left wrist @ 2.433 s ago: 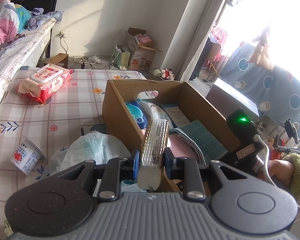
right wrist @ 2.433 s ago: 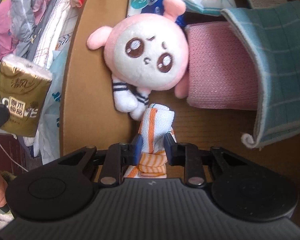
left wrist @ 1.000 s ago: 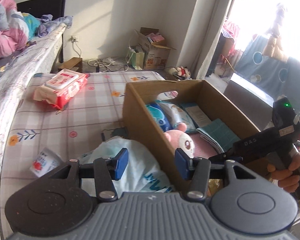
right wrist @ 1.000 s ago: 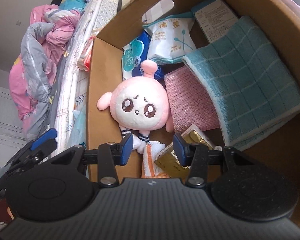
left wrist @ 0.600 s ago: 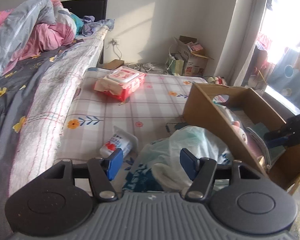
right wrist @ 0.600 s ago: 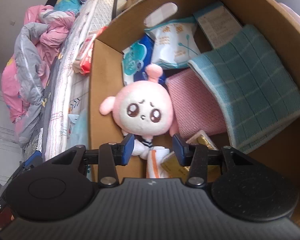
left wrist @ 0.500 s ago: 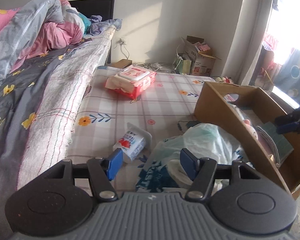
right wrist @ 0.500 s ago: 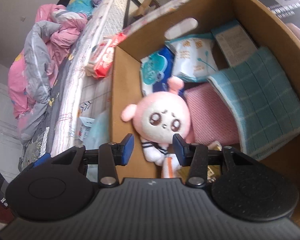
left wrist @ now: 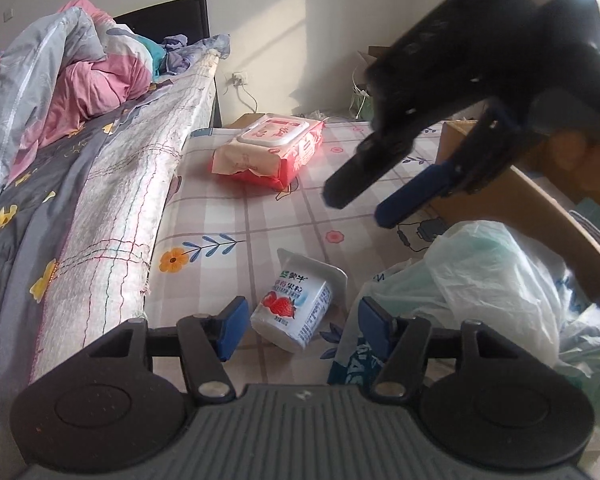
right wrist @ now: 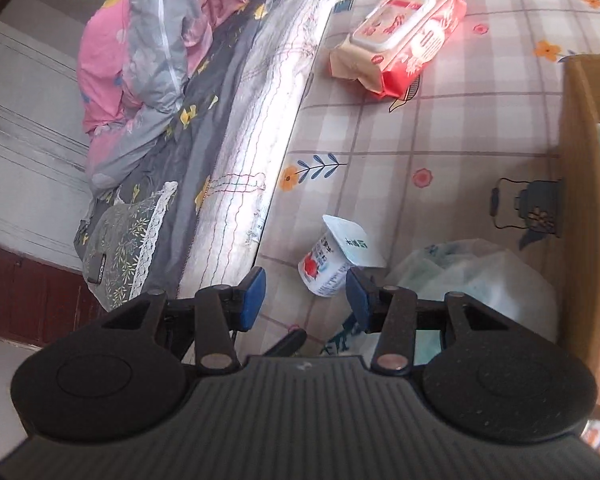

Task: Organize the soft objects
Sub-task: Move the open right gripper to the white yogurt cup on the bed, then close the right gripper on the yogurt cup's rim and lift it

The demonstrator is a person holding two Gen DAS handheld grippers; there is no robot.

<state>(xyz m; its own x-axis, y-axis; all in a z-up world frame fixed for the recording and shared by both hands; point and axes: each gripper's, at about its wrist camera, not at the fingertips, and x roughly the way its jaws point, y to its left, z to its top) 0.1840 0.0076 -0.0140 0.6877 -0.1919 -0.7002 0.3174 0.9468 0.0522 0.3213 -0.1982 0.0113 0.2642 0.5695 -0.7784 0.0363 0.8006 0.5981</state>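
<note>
On the checked, flower-printed mat (left wrist: 236,216) beside the bed, a small white yoghurt cup with a strawberry label (left wrist: 296,312) lies on its side, its foil lid facing away from the left wrist camera. The left tongs (left wrist: 298,326) hover just above it with blue pads on either side of the cup; the jaws are closing, yet the pads do not press on anything and nothing is gripped. To the right of the cup, a crumpled translucent plastic bag with pale green contents (left wrist: 488,276) rests against the outer wall of the brown cardboard box (left wrist: 552,216). Farther back on the mat lies a red-and-white soft pack of wet wipes with a white flip lid (left wrist: 270,152), well apart from the cup and the box. The right tongs (left wrist: 364,204) appear in the left view as a dark, blurred shape above the mat, between the wipes pack and the box, pointing downward; their jaws stand apart and hold nothing. In the right wrist view the same tongs (right wrist: 306,294) frame the yoghurt cup (right wrist: 328,264) from above, with the plastic bag (right wrist: 472,280) and the box wall (right wrist: 580,184) at the right and the wipes pack (right wrist: 400,36) at the top. A rumpled pink and grey quilt (left wrist: 68,76) lies on the bed (left wrist: 80,208) at the left.
</note>
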